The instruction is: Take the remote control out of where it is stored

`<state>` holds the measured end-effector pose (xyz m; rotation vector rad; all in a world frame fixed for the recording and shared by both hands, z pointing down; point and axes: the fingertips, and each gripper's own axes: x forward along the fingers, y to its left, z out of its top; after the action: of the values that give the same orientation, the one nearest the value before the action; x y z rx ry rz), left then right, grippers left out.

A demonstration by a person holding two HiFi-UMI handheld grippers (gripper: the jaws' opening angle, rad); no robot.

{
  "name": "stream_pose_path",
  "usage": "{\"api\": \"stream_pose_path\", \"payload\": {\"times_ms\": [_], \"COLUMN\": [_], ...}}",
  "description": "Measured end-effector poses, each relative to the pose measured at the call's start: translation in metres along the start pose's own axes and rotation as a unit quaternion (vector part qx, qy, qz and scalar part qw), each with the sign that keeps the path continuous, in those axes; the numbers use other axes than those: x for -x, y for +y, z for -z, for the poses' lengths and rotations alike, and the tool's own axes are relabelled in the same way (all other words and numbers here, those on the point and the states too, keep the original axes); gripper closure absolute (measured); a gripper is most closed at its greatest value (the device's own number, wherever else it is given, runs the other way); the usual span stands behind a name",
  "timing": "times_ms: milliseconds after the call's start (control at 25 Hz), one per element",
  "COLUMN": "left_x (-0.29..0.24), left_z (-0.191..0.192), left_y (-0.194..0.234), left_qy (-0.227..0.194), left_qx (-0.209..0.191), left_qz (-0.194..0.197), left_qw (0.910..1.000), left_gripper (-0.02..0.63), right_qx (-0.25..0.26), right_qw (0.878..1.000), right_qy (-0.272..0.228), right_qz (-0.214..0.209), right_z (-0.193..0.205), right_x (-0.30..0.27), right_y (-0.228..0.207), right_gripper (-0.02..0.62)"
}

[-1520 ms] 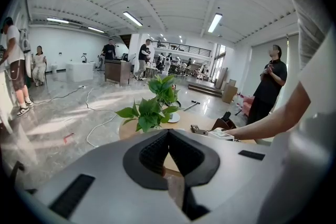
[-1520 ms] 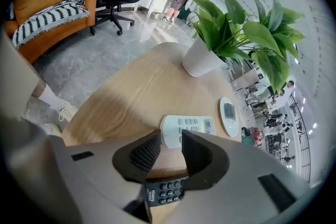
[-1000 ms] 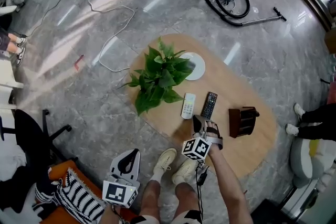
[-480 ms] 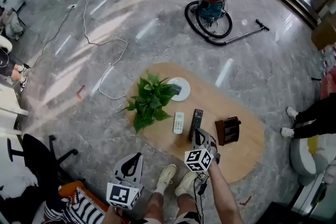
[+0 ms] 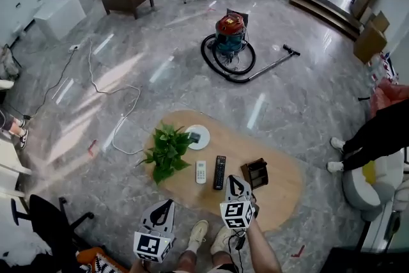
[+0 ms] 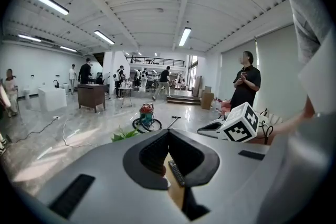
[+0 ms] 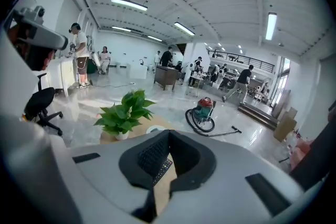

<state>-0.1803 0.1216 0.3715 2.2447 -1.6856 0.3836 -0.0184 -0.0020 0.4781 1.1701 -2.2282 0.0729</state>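
Far below me in the head view, a black remote (image 5: 219, 172) and a white remote (image 5: 200, 171) lie side by side on the oval wooden table (image 5: 281, 192). A dark brown holder (image 5: 257, 172) stands just right of them. My right gripper (image 5: 236, 179) hangs high above the table's near edge, shut and holding nothing. My left gripper (image 5: 167, 203) is lower left, over the floor, its jaw tips touching with nothing between them. Through the left gripper's (image 6: 168, 132) jaws I see the black remote (image 6: 176, 172). The right gripper's (image 7: 169, 132) view also shows the black remote (image 7: 163, 169).
A potted plant (image 5: 166, 153) and a white plate (image 5: 198, 137) occupy the table's left end. A red vacuum cleaner (image 5: 229, 35) with hose lies on the floor beyond. A cable (image 5: 115, 105) trails at left. A person (image 5: 374, 137) stands right of the table; an office chair (image 5: 48, 217) is lower left.
Both grippers and my head have risen, so the table looks smaller and more of the room shows. The right gripper has lifted away from the black remote, which stays on the table.
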Motion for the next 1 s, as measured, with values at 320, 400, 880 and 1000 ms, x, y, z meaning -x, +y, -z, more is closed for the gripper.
{"api": "stream_pose_path", "payload": {"times_ms": [320,400,880,1000], "left_x": [0.002,0.003,0.020,0.024], "left_z": [-0.059,-0.073,-0.121,-0.125], "left_y": [-0.031,-0.038,-0.109,-0.132], "left_qy": [-0.032,-0.040,-0.078,-0.084], "left_qx": [-0.022,-0.030,-0.059,-0.058], "left_qz": [0.032,0.038,0.070,0.081], "left_qw": [0.9987,0.9980,0.9928,0.9915], "left_gripper": [0.600,0.600,0.600,0.600], "right_qx": [-0.035,-0.043,-0.116,-0.110], "right_qw": [0.998,0.997,0.985,0.983], "right_qy": [-0.040,-0.047,-0.108,-0.127], "right_qz": [0.031,0.043,0.070,0.076], "right_z": [-0.051,-0.058,-0.068,-0.068], "right_x": [0.074,0.094,0.208,0.235], "right_y": [-0.045,-0.058,-0.095,-0.103], "right_gripper": [0.588,0.588,0.588,0.588]}}
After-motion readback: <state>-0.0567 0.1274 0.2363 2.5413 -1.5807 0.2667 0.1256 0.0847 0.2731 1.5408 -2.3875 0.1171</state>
